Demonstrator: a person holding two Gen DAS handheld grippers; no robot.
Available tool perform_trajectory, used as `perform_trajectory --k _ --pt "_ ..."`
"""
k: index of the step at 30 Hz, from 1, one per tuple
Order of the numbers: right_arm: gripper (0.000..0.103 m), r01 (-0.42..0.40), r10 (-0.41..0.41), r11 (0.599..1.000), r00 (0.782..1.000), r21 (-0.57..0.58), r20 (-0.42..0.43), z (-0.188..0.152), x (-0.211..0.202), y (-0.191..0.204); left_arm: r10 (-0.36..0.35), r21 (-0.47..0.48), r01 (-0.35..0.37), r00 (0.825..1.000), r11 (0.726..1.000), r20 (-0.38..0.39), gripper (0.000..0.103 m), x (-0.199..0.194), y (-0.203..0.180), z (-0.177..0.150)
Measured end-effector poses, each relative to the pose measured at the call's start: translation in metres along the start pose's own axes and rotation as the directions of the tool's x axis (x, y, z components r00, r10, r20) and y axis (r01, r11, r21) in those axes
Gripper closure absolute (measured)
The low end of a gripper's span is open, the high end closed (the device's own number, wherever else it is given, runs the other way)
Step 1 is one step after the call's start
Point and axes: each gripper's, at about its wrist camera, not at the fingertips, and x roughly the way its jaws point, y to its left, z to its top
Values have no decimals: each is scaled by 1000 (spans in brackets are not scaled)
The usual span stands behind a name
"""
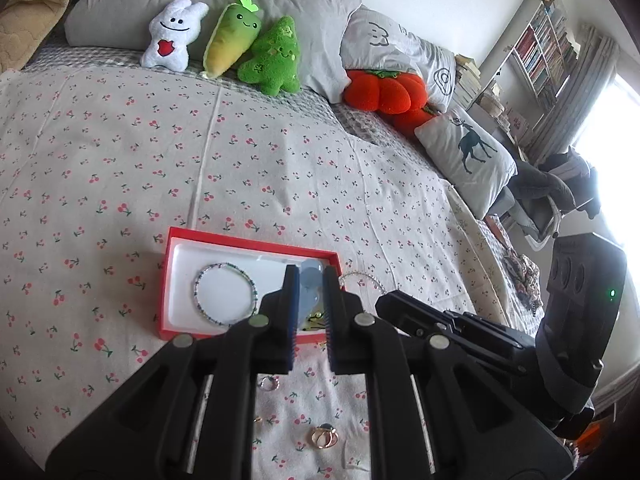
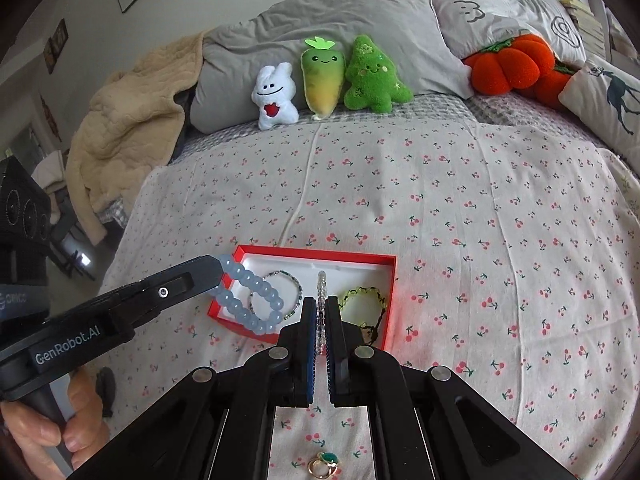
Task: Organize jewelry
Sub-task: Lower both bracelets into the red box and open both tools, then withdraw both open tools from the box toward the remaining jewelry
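Right wrist view: your right gripper (image 2: 320, 320) is clamped on a clear bead bracelet (image 2: 320, 304) above the red box (image 2: 390, 296), near its front edge. Your left gripper (image 2: 218, 276) pinches a pale blue bead bracelet (image 2: 250, 302) over the box's left edge. Risk: dropped there, that loop could straddle the rim and slide onto the bedspread (image 2: 480, 240), since most of it hangs unsupported.

Your path over the red box (image 2: 390, 280) is crowded by both loaded grippers; bedspread (image 2: 500, 240) right lies open.
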Motion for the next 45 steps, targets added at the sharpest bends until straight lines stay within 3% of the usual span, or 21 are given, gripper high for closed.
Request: perform_trajectory --k 3,11,17,21,25,28,41,45 --pt "99 -1 1 1000 1000 9 -3 4 7 -6 -14 -42 13 1000 999 -7 90 18 13 2" --pt "99 1 -1 1000 1000 19 -21 7 18 -14 72 -116 -79 996 990 -58 90 43 47 -5" --pt "99 6 -6 1000 1000 -1 -29 8 26 -5 211 -51 -216 974 975 -83 89 42 53 -11" --pt "99 3 -4 1000 999 -16 -41 8 32 2 248 -26 -250 967 968 -64 70 27 55 -13" --pt "99 -27 26 999 998 -20 -54 8 37 12 282 -9 -283 958 959 -53 57 13 58 -14" --pt "99 -41 40 999 997 -26 -70 6 44 19 311 -1 -312 948 950 -62 53 8 63 -17" --pt "99 145 -149 987 987 -64 -65 2 61 -2 372 -23 -382 910 924 -186 42 10 82 -39" --pt "99 131 -135 990 989 -60 -58 6 64 -2 368 -28 -380 909 925 -194 42 8 81 -43"
